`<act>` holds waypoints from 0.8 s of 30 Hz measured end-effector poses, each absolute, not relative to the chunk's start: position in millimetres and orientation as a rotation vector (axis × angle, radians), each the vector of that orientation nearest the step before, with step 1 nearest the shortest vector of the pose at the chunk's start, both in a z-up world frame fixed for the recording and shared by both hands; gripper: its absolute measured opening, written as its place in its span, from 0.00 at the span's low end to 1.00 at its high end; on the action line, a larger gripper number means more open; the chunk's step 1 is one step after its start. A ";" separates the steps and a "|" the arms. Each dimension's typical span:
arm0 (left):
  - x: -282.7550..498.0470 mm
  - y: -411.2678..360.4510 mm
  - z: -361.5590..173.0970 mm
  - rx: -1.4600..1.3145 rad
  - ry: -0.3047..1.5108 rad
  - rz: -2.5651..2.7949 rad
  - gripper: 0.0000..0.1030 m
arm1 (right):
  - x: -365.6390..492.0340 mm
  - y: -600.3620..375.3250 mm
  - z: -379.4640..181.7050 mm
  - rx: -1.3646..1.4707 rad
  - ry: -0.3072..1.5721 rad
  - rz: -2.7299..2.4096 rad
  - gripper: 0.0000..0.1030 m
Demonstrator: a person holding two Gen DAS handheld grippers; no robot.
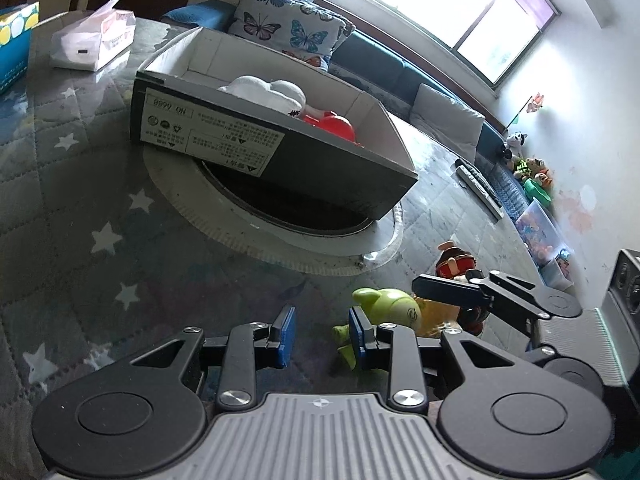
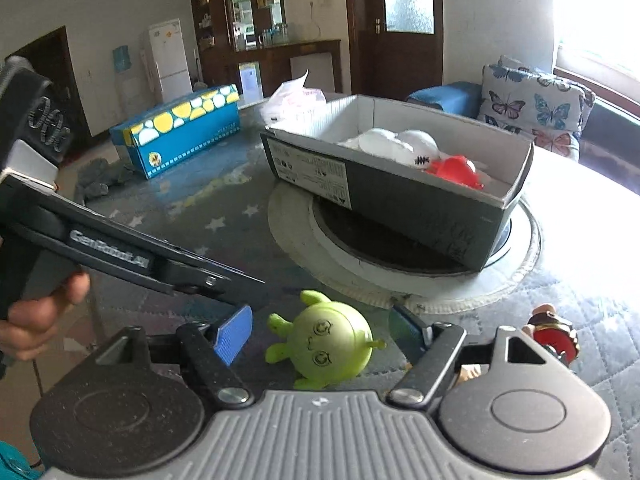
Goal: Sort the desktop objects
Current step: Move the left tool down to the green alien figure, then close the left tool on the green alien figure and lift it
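A green alien toy (image 2: 330, 340) lies on the quilted table between the open blue pads of my right gripper (image 2: 320, 332), which stands around it without touching. In the left wrist view the same toy (image 1: 390, 310) lies just right of my left gripper (image 1: 322, 334), which is open and empty. A dark cardboard box (image 1: 280, 148) sits on a round turntable (image 1: 192, 204). It holds a white plush toy (image 1: 266, 90) and a red toy (image 1: 334, 126), both also in the right wrist view (image 2: 394, 142) (image 2: 456, 170). A red-brown figurine (image 2: 554, 334) stands to the right.
A tissue pack (image 1: 94, 42) and a blue patterned box (image 2: 180, 136) stand at the far side of the table. Remote controls (image 1: 478, 186) lie near the table's right edge. A sofa with a butterfly pillow (image 1: 290, 26) is behind the table.
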State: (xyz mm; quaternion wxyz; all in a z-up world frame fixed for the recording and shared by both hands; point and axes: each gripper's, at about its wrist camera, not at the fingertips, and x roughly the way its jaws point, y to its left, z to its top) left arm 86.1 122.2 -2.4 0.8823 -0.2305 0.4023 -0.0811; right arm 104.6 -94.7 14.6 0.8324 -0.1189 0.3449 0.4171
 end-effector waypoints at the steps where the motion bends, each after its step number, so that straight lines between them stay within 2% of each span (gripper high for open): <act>1: 85.3 122.9 -3.1 -0.486 0.840 -0.171 0.31 | 105.4 -94.3 12.8 -0.253 0.739 0.889 0.75; 24: 79.3 133.9 -19.2 -0.723 0.838 -0.196 0.31 | 81.4 -105.1 8.2 -0.226 0.783 0.943 0.73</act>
